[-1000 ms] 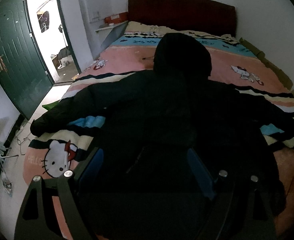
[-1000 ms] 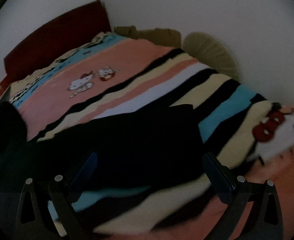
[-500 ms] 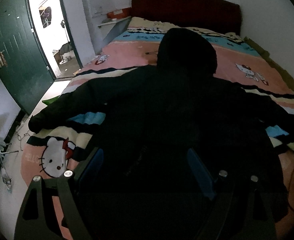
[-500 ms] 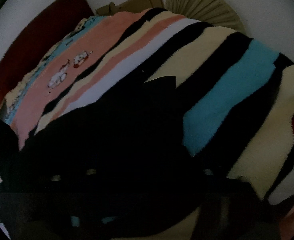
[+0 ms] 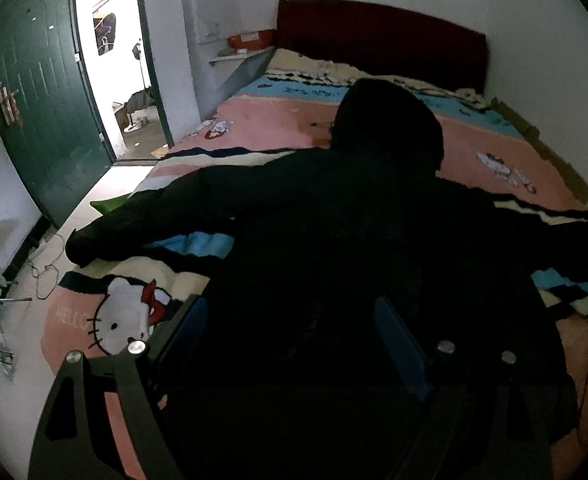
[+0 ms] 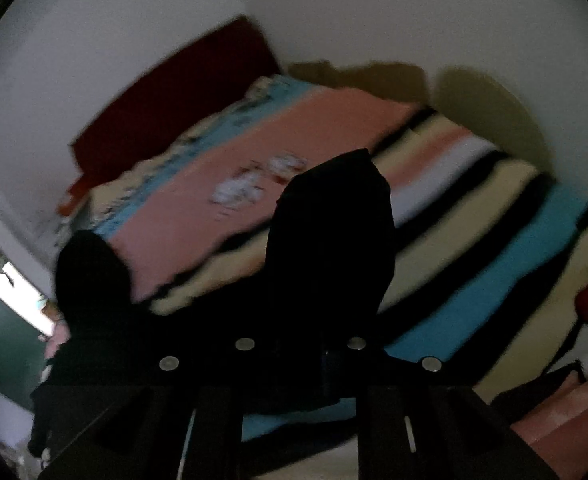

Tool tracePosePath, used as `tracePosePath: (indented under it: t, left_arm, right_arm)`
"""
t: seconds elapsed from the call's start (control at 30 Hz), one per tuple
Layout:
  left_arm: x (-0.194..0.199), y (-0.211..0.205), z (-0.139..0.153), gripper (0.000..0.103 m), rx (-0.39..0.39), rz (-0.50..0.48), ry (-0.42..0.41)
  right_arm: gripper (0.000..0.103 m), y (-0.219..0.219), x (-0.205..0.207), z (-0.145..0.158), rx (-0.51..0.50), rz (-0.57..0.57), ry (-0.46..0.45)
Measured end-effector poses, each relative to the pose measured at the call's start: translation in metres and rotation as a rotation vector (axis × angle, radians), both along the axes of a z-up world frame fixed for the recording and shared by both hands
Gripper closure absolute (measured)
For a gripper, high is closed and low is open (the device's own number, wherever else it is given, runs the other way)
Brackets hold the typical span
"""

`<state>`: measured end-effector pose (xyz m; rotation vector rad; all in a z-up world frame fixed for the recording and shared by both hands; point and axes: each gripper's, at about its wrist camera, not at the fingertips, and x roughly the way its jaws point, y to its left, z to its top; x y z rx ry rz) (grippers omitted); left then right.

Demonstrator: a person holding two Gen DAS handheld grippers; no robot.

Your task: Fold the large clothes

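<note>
and here we are at the bed, with the big black hooded jacket [image 5: 334,240] spread flat on its front over the striped pink, cream and blue cartoon-cat blanket [image 5: 278,128], hood up toward the dark red headboard [image 5: 382,40], both sleeves thrown out wide.

our right gripper [image 6: 300,356] has its jaws pinched down tight, and the jacket's right sleeve [image 6: 330,240] rises dark between them, cuff end standing above the blanket. so we've got hold of that sleeve, and it's off the bed. the view is blurred, mind, so the exact bite is hard to read.

our left gripper [image 5: 290,336] hangs over the jacket's lower body with its blue-padded fingers [image 5: 394,336] spread wide, nothing pinched.

we'd call this the first fold: right sleeve going in. next, that sleeve wants carrying across toward the middle of the back and laying flat, without dragging the body along. the left sleeve [image 5: 146,224], reaching to the bed's edge near the green door [image 5: 42,100], looks untouched.
</note>
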<state>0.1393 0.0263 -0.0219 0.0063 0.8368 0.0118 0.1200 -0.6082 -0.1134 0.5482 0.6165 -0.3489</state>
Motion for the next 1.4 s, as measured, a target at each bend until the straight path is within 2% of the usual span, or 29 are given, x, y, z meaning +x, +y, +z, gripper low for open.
tracePosePath:
  t: [0.13, 0.3, 0.47, 0.63, 0.77, 0.83, 1.0, 1.27, 1.4]
  left_arm:
    - [-0.006, 0.020, 0.007, 0.017, -0.010, 0.003, -0.028]
    - [-0.009, 0.050, 0.011, 0.017, -0.041, 0.002, -0.048]
    - [-0.008, 0.085, 0.013, 0.017, -0.066, 0.014, -0.070]
    - [-0.004, 0.128, 0.008, 0.017, -0.069, 0.061, -0.087]
    - [-0.001, 0.162, -0.002, 0.017, -0.062, 0.126, -0.090]
    - [0.001, 0.178, -0.007, 0.017, -0.064, 0.148, -0.090]
    - [0.004, 0.201, -0.019, 0.017, -0.067, 0.177, -0.081]
    - [0.015, 0.217, -0.045, 0.017, -0.071, 0.219, -0.041]
    - [0.019, 0.215, -0.051, 0.017, -0.073, 0.222, -0.028]
  right_arm:
    - [0.090, 0.052, 0.013, 0.048, -0.044, 0.096, -0.059]
    - [0.090, 0.121, 0.032, 0.093, -0.050, 0.194, -0.113]
    - [0.090, 0.203, 0.062, 0.120, -0.074, 0.301, -0.126]
    - [0.090, 0.297, 0.088, 0.128, -0.113, 0.423, -0.122]
    - [0.090, 0.370, 0.110, 0.112, -0.129, 0.535, -0.105]
    - [0.090, 0.390, 0.122, 0.100, -0.131, 0.575, -0.088]
    - [0.090, 0.464, 0.146, 0.055, -0.171, 0.667, -0.012]
    - [0.090, 0.534, 0.177, -0.028, -0.249, 0.727, 0.144]
    - [0.090, 0.556, 0.187, -0.061, -0.274, 0.740, 0.206]
